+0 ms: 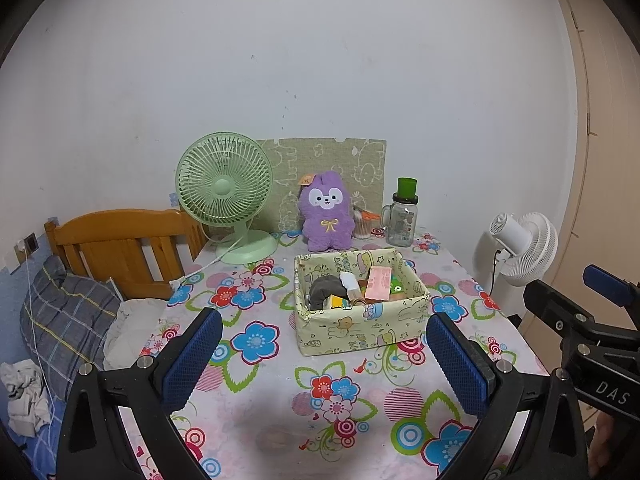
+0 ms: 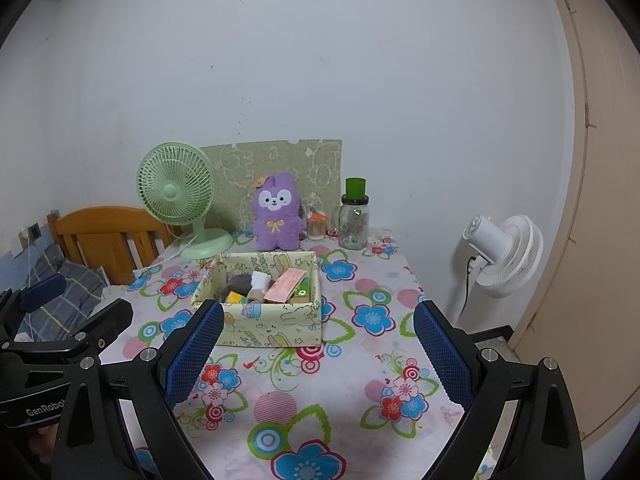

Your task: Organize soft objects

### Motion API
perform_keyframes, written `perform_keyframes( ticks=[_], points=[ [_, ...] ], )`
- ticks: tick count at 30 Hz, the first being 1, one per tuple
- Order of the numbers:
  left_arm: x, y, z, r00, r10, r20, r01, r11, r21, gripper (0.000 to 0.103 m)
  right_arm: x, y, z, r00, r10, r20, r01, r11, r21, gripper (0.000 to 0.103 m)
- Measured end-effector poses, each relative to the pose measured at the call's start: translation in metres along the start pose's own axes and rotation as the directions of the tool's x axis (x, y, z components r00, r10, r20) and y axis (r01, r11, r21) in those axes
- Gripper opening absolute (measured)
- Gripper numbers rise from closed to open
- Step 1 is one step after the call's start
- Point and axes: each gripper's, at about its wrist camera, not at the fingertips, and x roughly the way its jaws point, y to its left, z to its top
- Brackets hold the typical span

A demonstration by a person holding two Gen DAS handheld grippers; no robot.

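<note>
Both tongs gape wide and empty over the near edge of the flowered table.

The left gripper and right gripper hang side by side above the floral tablecloth. Just ahead of them sits the fabric box of soft bits. Beyond it, a purple plush toy stands against a board, with a green fan to its left and a glass jar to its right, all before the white wall. A white fan stands off the table's right side.

Left gripper and right gripper, jaws wide apart, empty
</note>
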Motion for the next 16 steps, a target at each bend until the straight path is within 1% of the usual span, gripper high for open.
perform_keyframes(
  ticks=[16],
  points=[
    [0.0022, 0.0035, -0.0021, 1.0, -0.009, -0.007, 0.009, 1.0, 0.001, 0.103, 0.0045, 0.0005, -0.0003, 1.0, -0.001, -0.009, 0.001, 1.0, 0.002, 0.097]
  ],
)
